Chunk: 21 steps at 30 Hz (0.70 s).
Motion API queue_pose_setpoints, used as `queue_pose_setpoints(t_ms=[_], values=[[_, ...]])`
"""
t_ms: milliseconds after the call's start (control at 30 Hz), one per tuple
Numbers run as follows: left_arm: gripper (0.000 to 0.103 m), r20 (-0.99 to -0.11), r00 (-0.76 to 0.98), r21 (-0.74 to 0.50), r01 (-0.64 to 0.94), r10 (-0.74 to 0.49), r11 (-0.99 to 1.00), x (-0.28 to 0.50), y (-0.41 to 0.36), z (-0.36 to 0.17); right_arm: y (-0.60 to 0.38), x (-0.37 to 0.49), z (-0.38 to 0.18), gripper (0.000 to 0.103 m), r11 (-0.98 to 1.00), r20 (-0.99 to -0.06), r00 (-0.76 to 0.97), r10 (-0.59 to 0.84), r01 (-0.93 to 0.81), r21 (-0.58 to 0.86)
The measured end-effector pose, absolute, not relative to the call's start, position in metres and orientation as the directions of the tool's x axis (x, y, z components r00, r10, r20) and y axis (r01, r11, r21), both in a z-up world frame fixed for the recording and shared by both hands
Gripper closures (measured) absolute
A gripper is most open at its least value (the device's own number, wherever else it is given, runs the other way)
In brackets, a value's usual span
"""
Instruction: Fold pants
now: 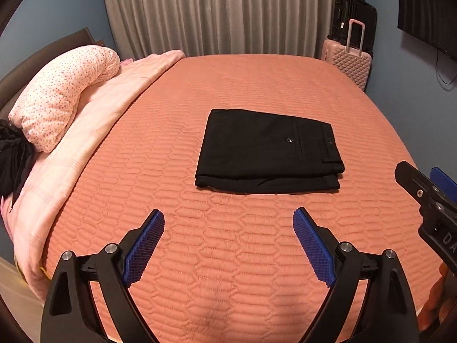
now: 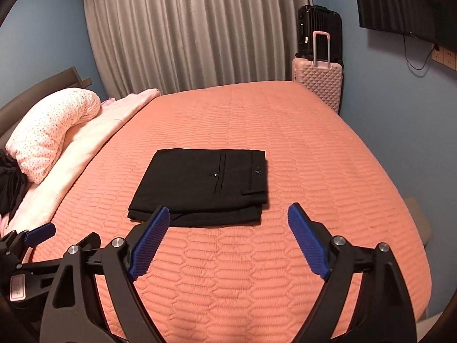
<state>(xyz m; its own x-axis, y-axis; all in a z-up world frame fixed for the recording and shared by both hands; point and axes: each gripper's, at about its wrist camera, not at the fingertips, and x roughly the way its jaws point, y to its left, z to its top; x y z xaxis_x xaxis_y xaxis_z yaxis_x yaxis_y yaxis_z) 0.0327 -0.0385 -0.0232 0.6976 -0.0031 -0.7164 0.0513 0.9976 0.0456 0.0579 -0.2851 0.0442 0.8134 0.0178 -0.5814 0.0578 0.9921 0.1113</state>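
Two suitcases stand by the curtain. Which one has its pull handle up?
The pink suitcase, the one with the diamond-patterned shell. Its handle stands raised above it. The black suitcase behind it, taller and glossy, shows no raised handle.

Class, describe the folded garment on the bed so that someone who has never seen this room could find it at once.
Start at the large bed with the salmon quilted cover. Near its middle lie the black pants, folded into a flat rectangle, touching nothing else. A buttoned back pocket and belt loops show on top, unlike the loose dark cloth by the dotted pillow.
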Motion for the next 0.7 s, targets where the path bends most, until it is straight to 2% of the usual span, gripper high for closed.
queue_pose_setpoints(t_ms=[200, 700], values=[[0.011, -0.704, 0.710, 0.042, 0.050, -0.006, 0.998, 0.026, -0.036, -0.016, -0.286, 0.053, 0.046, 0.020, 0.993, -0.585, 0.811, 0.007, 0.064, 0.101], [0.011, -0.695, 0.716, 0.132, 0.040, 0.064, 0.990, 0.030, -0.032, -0.017, -0.271, 0.064, 0.038, 0.020, 0.996, -0.607, 0.794, 0.008, 0.045, 0.072]])
